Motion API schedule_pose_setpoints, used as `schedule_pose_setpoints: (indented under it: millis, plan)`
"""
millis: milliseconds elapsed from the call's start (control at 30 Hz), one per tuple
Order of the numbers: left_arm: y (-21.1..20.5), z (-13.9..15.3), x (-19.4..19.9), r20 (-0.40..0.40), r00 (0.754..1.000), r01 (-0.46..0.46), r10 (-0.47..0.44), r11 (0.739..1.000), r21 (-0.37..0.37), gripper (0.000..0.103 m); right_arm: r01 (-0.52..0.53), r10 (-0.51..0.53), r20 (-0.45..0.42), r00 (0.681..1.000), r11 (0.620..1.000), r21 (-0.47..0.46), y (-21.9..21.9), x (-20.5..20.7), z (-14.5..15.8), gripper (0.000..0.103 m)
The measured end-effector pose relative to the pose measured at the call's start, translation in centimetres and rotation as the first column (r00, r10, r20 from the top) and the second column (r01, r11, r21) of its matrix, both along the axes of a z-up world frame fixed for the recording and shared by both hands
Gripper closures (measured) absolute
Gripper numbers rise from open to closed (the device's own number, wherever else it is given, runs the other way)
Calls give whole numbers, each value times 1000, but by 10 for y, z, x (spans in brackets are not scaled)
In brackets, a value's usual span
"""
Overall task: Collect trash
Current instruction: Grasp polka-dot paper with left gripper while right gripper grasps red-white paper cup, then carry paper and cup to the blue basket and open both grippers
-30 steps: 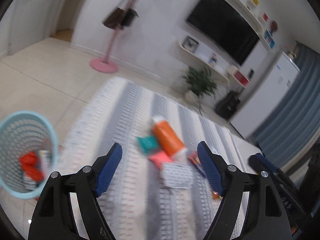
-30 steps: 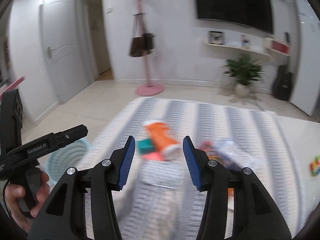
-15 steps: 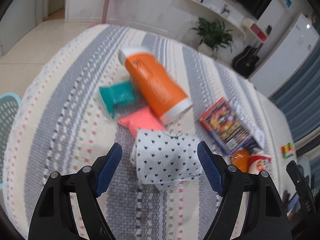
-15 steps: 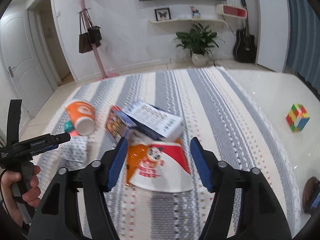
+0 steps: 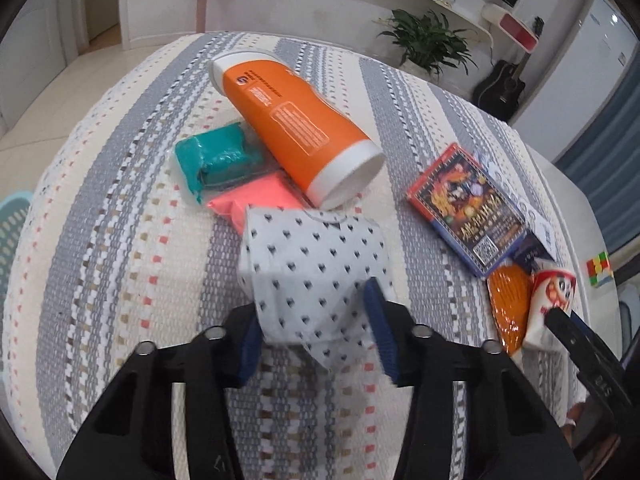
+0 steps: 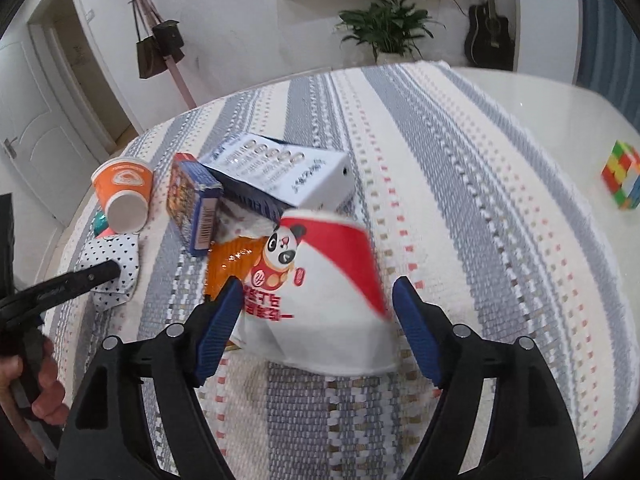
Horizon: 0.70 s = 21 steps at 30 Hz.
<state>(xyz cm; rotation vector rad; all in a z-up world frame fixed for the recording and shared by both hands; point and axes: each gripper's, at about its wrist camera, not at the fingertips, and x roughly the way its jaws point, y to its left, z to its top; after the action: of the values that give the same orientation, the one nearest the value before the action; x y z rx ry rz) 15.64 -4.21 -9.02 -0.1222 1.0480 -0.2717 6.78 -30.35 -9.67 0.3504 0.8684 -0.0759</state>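
Observation:
Trash lies on a striped rug (image 5: 120, 240). My left gripper (image 5: 314, 336) points down at a white heart-print paper wad (image 5: 316, 264); its jaws are closing and both blue pads touch the bunched wad. Behind the wad lie a pink packet (image 5: 260, 200), a teal packet (image 5: 216, 156) and an orange cup (image 5: 296, 128) on its side. My right gripper (image 6: 316, 320) straddles a red-and-white panda paper cup (image 6: 320, 288); its jaws are opening and a gap shows at each pad. An orange wrapper (image 6: 236, 260) lies under that cup.
A colourful card box (image 6: 192, 200) and a white box (image 6: 288, 176) lie just beyond the panda cup. A puzzle cube (image 6: 622, 180) sits on the floor off the rug's right edge. The light blue basket rim (image 5: 12, 224) shows at far left. A plant (image 6: 384, 24) stands by the wall.
Both grippers dropped toward the rug and tilted down. The left jaws narrowed onto the heart-print wad. The right jaws widened around the panda cup.

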Motion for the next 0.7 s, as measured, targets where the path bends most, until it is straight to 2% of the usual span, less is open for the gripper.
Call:
schedule_pose_setpoints:
  millis: [100,233,300,400,700]
  plan:
    - [-3,4,-4,0,1000,11,-11,1000,-4,75,-2,2,1,1000,999,42,-4,0,-1,29]
    - [-1,12,-9,9,1000,26,-26,998,-52,91,-19,19,6,1000,999,47,-2,-5,2,32]
    - [0,17,-13,24,999,34,-32,998,-58,93,-43,42,32,999,998,42,2,-11,8,50]
    - [2,24,-20,38,998,44,-41,996,-82,94,-69,68,55,996,997,16,10,-15,19,64]
    - [8,48,-36,113,992,78,-64,990,-120,95,-153,164,92,982,982,-114,55,-19,50,75]
